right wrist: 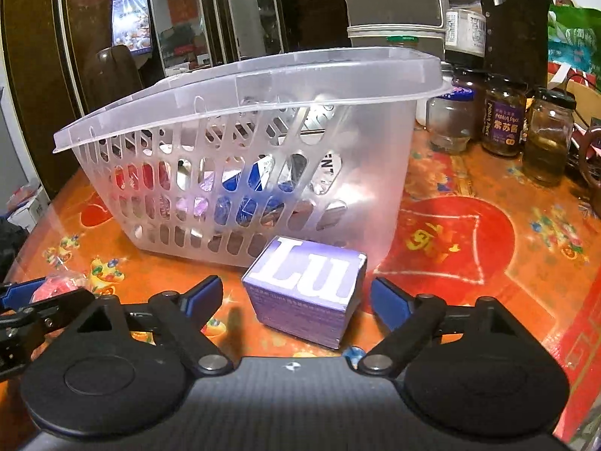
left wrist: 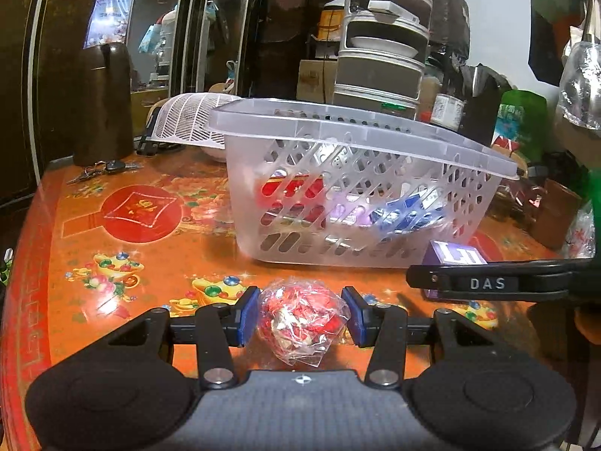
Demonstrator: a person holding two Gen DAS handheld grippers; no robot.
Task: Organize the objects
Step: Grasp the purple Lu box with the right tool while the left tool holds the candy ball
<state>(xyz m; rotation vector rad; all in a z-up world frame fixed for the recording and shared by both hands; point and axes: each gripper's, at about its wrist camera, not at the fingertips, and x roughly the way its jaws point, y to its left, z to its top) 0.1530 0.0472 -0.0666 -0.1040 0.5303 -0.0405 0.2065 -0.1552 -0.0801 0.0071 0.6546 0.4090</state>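
A clear plastic bag of red and white bits (left wrist: pixel 302 319) lies on the orange table between the blue pads of my left gripper (left wrist: pixel 302 317); the pads touch its sides. A purple box with white letters (right wrist: pixel 306 293) stands on the table between the spread fingers of my right gripper (right wrist: pixel 296 297), with gaps on both sides. The box also shows in the left wrist view (left wrist: pixel 456 257), behind the right gripper's finger (left wrist: pixel 488 283). A translucent slotted basket (left wrist: pixel 405 150) (right wrist: pixel 248 86) stands just beyond, with red, blue and purple items inside.
Glass jars (right wrist: pixel 503 120) stand at the right rear. A dark thermos (left wrist: pixel 103 101), keys (left wrist: pixel 101 171) and a white fan-like cover (left wrist: pixel 188 120) sit at the left rear. A stacked grey rack with dishes (left wrist: pixel 379 52) stands behind the basket. The table's edge curves at the left.
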